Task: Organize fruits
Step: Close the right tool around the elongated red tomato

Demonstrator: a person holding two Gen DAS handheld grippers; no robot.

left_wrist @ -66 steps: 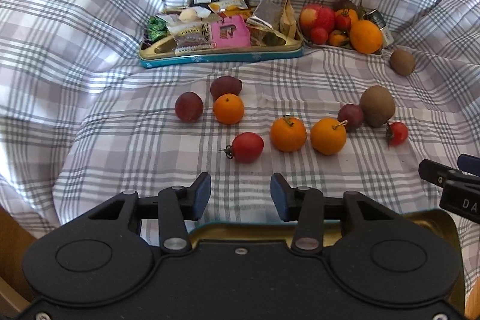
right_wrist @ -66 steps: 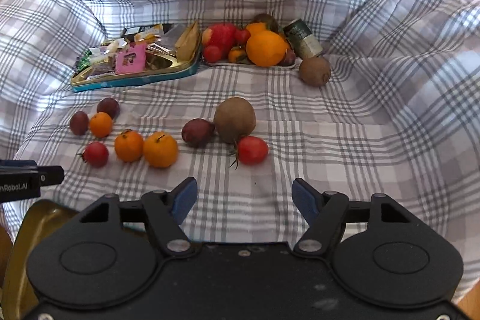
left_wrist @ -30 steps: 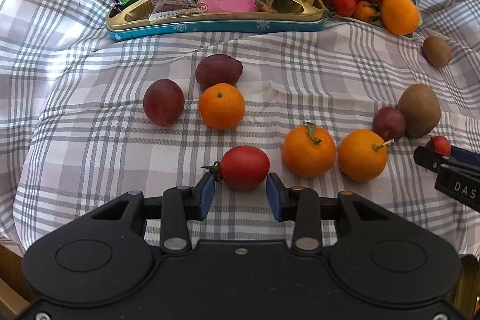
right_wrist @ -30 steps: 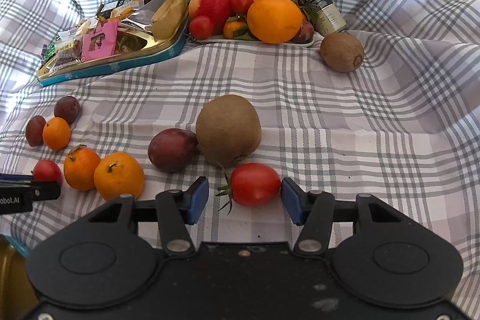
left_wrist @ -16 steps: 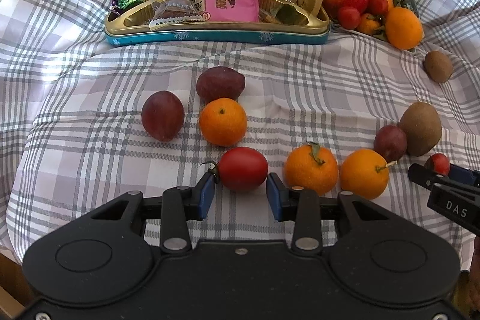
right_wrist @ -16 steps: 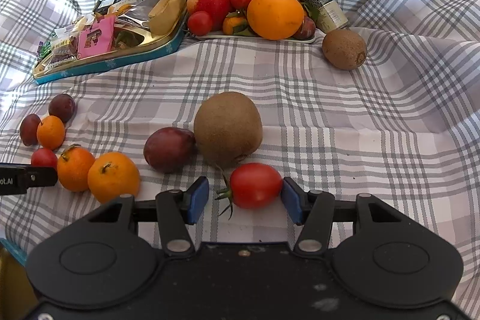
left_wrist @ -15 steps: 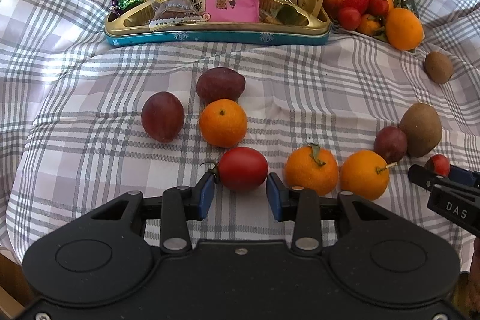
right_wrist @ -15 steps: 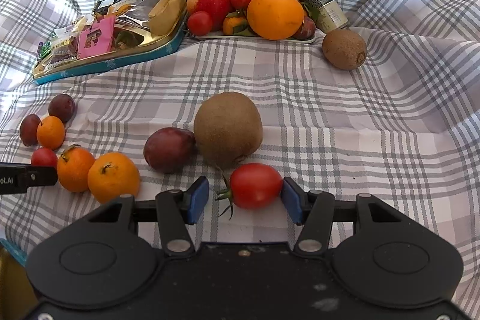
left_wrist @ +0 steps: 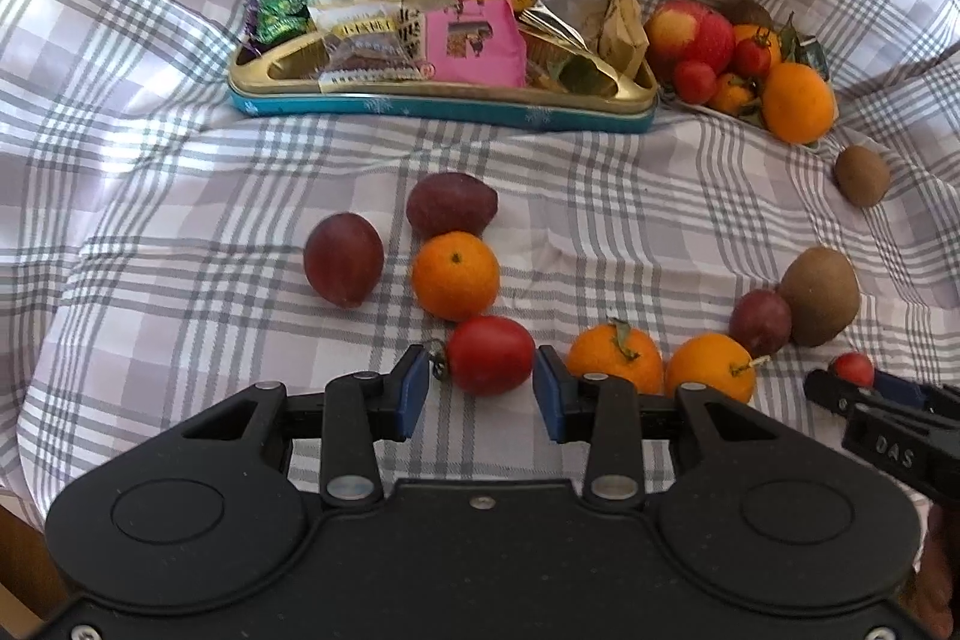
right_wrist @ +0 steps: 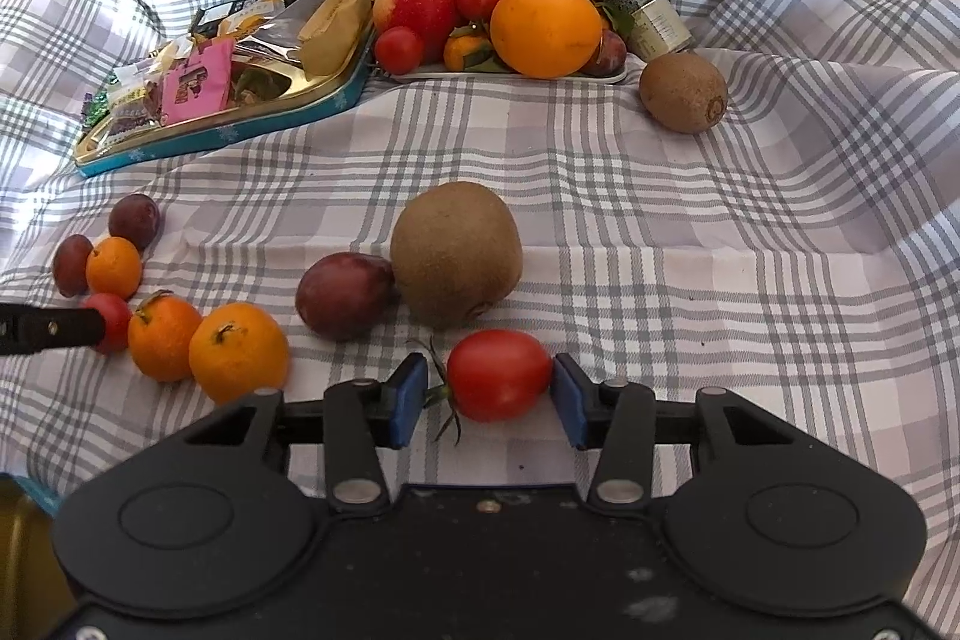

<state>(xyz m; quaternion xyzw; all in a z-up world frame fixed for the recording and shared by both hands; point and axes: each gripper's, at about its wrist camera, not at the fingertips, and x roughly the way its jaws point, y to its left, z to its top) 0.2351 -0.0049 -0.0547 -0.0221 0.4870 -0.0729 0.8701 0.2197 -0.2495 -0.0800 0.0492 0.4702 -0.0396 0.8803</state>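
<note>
Rumpled grey-checked cloth (left_wrist: 600,196), sunlit, drapes perhaps a bed.

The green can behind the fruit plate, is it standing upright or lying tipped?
Tipped. The green can lies slanted on the checked cloth beside the big orange, its round top facing up-left.

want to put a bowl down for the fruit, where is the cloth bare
Widest bare cloth lies right of the big kiwi, below the lone kiwi. A narrower strip runs between the snack tin and the loose fruit. It is crowded around the tangerines and both tomatoes, each between open jaws.
</note>
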